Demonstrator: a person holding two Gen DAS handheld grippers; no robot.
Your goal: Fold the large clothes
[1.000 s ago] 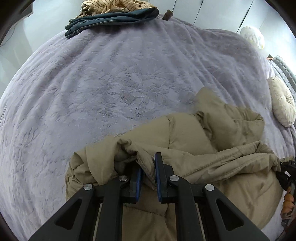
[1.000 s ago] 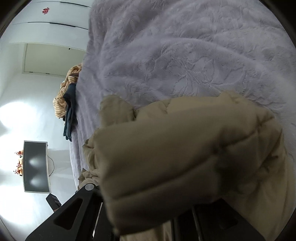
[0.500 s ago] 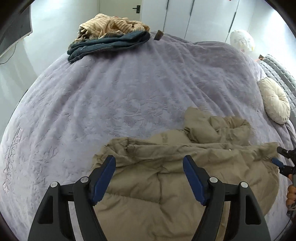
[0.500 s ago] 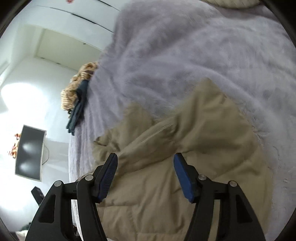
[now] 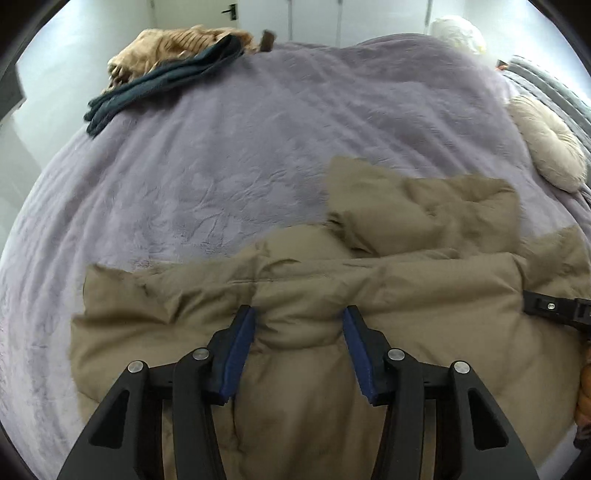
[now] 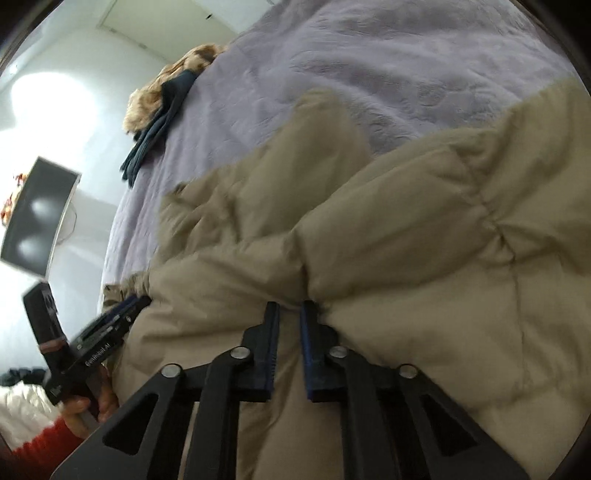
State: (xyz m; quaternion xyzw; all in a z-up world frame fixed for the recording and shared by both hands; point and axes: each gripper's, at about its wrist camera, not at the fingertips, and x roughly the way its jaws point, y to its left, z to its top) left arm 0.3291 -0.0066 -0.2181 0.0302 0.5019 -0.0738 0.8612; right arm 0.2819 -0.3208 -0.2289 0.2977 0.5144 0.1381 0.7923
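Note:
A tan padded jacket [image 5: 388, 280] lies bunched on the lilac bedspread [image 5: 258, 147]. My left gripper [image 5: 298, 317] is open, its blue pads either side of a raised fold of the jacket. In the right wrist view my right gripper [image 6: 289, 314] is shut on a pinch of the same jacket [image 6: 406, 240]. The left gripper [image 6: 110, 325] also shows at the jacket's left edge in that view, and the right gripper's black finger [image 5: 554, 308] shows at the far right of the left wrist view.
A pile of striped tan and dark blue clothes [image 5: 173, 70] lies at the bed's far corner. A round cream cushion [image 5: 546, 147] and a white pillow [image 5: 458, 33] lie at the right. A wall monitor [image 6: 37, 218] hangs left of the bed.
Both grippers let go of the jacket and opened half a second ago. Now the left has come down open around a fold, and the right has shut on the jacket again.

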